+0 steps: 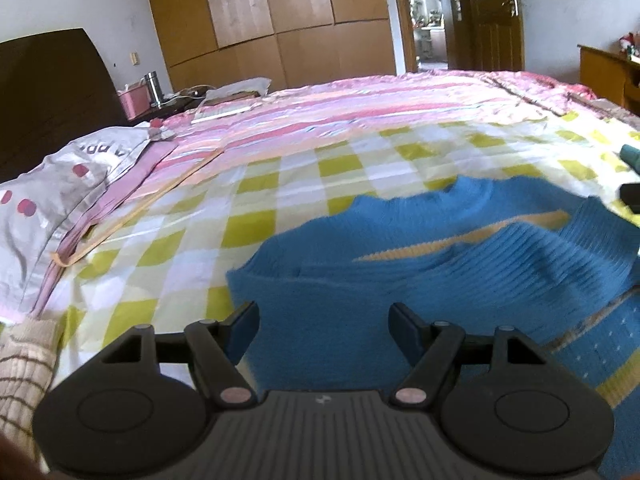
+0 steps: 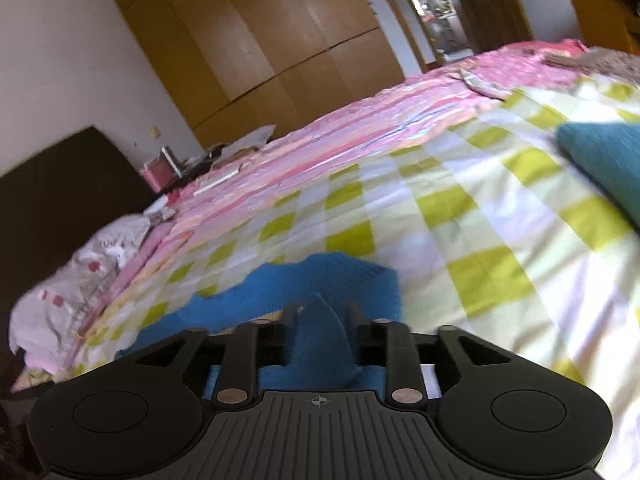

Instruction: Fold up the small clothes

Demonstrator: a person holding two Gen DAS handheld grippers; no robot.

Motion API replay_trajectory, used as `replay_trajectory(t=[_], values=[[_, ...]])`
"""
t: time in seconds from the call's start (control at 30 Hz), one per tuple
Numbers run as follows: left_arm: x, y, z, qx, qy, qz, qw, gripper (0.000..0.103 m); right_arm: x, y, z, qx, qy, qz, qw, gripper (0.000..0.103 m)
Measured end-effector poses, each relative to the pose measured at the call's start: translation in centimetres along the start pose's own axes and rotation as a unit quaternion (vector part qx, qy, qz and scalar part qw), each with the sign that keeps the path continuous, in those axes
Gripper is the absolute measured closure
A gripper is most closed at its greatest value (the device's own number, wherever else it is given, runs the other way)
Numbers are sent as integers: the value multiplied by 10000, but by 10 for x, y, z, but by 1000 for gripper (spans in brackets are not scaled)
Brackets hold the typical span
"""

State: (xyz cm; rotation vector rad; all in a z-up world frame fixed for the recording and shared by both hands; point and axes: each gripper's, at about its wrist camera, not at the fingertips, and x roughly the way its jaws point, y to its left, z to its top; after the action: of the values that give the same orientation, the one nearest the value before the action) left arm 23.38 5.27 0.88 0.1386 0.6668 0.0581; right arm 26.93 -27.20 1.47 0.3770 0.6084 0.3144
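Left gripper: your left gripper (image 1: 324,320) has its jaws spread wide, nothing between them, poised just over the near part of the blue sweater (image 1: 420,272).
Right gripper: your right gripper (image 2: 320,316) is clamped on a raised pinch of the blue sweater (image 2: 320,344); the fabric stands up in a peak between the two fingers.
Blue sweater: it's spread on the checked sheet (image 1: 280,184), rumpled, with a yellow band across the knit and a patterned strip near its right-hand edge in the left wrist view. In the right wrist view part of it bunches up ahead of your fingers.
Checked sheet: green and white squares, laid over the pink striped bedspread (image 1: 360,96), which runs on toward the far side of the bed.
Teal garment: another piece, the teal garment (image 2: 604,160), lies apart from the sweater on the sheet, to your right.
Pillow: a grey pillow (image 1: 48,200) with red spots sits at the left, by the dark headboard (image 1: 48,92).
Room: wooden wardrobe (image 1: 272,20) behind the bed, open door (image 1: 492,12) beside it.
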Motion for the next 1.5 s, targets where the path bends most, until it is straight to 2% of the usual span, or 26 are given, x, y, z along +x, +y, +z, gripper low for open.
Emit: replay_trajectory(t=[0.2,0.27,0.33,0.43,0.57,0.67,0.73,0.83,1.0,1.1,1.23,1.33,1.5], values=[[12,-1,1,-62,6,-96,9999,26,45,12,-1,-445,612,-243,9968,72],[19,-1,-2,20,95,-2,10000,26,50,13,-6,-528,781,-375,9948,78],[25,1,-6,83,175,303,9994,25,45,12,-9,-499,759,-395,9951,94],[26,15,-9,-161,168,418,9989,24,30,7,-5,-228,390,-435,9980,97],[27,28,-11,-436,193,580,9972,24,23,5,6,-45,-2,-392,9992,98],[26,29,-15,-382,189,593,9973,24,43,6,2,-166,299,-603,9976,97],[22,29,-16,-305,163,618,9975,24,51,6,-3,-278,497,-744,9956,92],[15,31,-17,-285,141,590,9978,24,43,8,-5,-344,480,-778,9952,89],[2,32,-17,-324,-7,573,9978,24,18,28,-4,-865,169,-1028,9908,88],[-1,31,-21,-335,-13,520,9981,24,8,42,-7,-1172,-75,-1012,9879,87],[1,30,-27,-298,94,506,9982,24,14,48,-21,-1266,142,-733,9891,87],[2,31,-26,-341,132,477,9982,24,30,44,-29,-1247,521,-882,9869,89],[-7,33,-27,-403,111,459,9981,24,23,43,-24,-1065,446,-781,9902,88]])
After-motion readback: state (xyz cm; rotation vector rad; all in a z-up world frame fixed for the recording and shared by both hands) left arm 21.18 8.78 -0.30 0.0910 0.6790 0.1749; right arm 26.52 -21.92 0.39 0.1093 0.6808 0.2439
